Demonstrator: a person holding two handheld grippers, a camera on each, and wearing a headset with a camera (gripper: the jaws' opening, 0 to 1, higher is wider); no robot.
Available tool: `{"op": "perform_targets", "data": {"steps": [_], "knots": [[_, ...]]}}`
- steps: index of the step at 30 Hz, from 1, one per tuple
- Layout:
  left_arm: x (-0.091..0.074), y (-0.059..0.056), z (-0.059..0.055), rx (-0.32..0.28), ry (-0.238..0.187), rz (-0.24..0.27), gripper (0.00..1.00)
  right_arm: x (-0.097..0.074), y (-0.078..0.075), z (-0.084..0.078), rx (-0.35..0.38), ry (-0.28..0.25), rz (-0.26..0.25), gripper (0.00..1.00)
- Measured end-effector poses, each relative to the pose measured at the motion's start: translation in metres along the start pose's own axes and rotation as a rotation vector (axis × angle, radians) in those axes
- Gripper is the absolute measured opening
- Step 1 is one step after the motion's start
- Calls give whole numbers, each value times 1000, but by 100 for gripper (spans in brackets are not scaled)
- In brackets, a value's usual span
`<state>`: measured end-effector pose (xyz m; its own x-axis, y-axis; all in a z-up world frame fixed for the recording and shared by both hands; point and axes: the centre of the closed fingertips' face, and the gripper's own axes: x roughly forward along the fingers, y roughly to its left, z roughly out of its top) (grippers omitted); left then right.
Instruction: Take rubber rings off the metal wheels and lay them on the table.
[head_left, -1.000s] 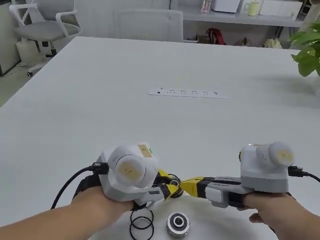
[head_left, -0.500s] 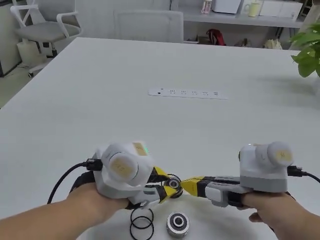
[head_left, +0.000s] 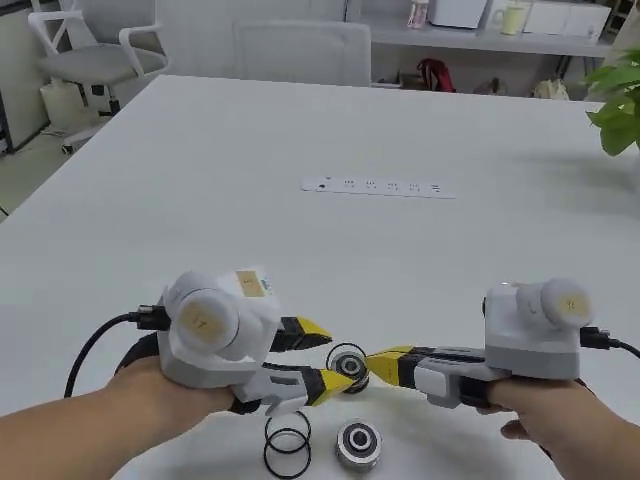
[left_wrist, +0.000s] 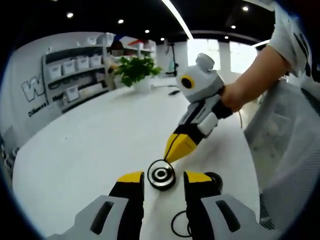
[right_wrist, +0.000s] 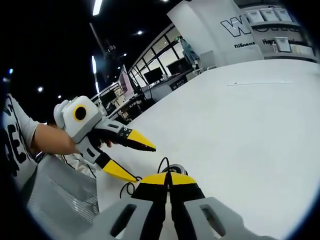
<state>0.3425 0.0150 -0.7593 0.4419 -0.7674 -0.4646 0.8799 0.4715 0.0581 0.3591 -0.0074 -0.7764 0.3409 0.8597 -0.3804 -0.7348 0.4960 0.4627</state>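
The right gripper (head_left: 372, 364) is pinching a wheel (head_left: 348, 362) by its rim. The left gripper (head_left: 336, 355), jaws spread, is probably closing in to peel off the rubber ring (left_wrist: 150, 176).

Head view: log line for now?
left gripper: open, jaws flank wheel | right gripper: shut, tips at wheel | table: two rings, second wheel
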Motion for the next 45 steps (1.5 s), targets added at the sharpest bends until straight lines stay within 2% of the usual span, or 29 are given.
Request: {"op": "perform_targets", "data": {"steps": [25, 35, 45], "knots": [[-44, 8, 12, -67, -98, 39, 59, 0, 18, 7, 2, -9, 55, 0], [-58, 4, 3, -75, -100, 48, 69, 4, 30, 7, 6, -1, 81, 0], [-70, 4, -2, -85, -104, 59, 78, 11, 42, 0, -1, 31, 111, 0]]}}
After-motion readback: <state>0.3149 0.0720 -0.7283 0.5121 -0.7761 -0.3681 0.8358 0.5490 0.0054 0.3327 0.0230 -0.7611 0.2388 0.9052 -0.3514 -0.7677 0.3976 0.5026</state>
